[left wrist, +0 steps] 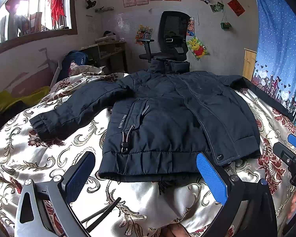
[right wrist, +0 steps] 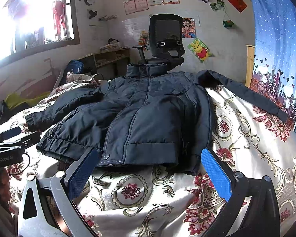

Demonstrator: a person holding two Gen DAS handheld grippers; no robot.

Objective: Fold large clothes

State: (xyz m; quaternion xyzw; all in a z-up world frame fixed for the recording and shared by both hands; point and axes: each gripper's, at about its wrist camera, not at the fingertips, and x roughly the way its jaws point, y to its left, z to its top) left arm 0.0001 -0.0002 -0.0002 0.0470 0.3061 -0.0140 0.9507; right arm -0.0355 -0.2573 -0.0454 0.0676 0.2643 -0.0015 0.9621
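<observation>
Down at six o'clock in the left wrist view, the left gripper [left wrist: 146,175] hangs just short of the hem, jaws spread wide and holding nothing, its blue pads [left wrist: 211,177] framing the near edge of the navy jacket [left wrist: 167,114]. Over at four o'clock in that same view the right gripper [left wrist: 294,154] pokes in from the edge, and from its own camera the right gripper [right wrist: 150,169] shows the same picture: jaws wide apart, empty, poised at the hem near the bottom snap. At nine o'clock in the right wrist view sits the left gripper's black body [right wrist: 7,148], low over the cover. Under everything lies the floral bedspread [left wrist: 39,158], cream satin with dark red blooms. The jacket lies face up across the middle of it, zipped or lapped shut down the front, collar standing at twelve o'clock, hem toward the cameras. One sleeve [left wrist: 73,108] runs out to nine o'clock with its cuff on the cover; the other sleeve [right wrist: 246,92] trails toward two o'clock, its end perhaps dropping off the bed edge, hard to say through the fisheye. Beyond the collar, at twelve o'clock, stands a black office chair [left wrist: 171,37] against the wall, a wooden desk [left wrist: 106,53] to its left, a window [left wrist: 29,9] at ten o'clock and a blue curtain [left wrist: 278,39] at two.
</observation>
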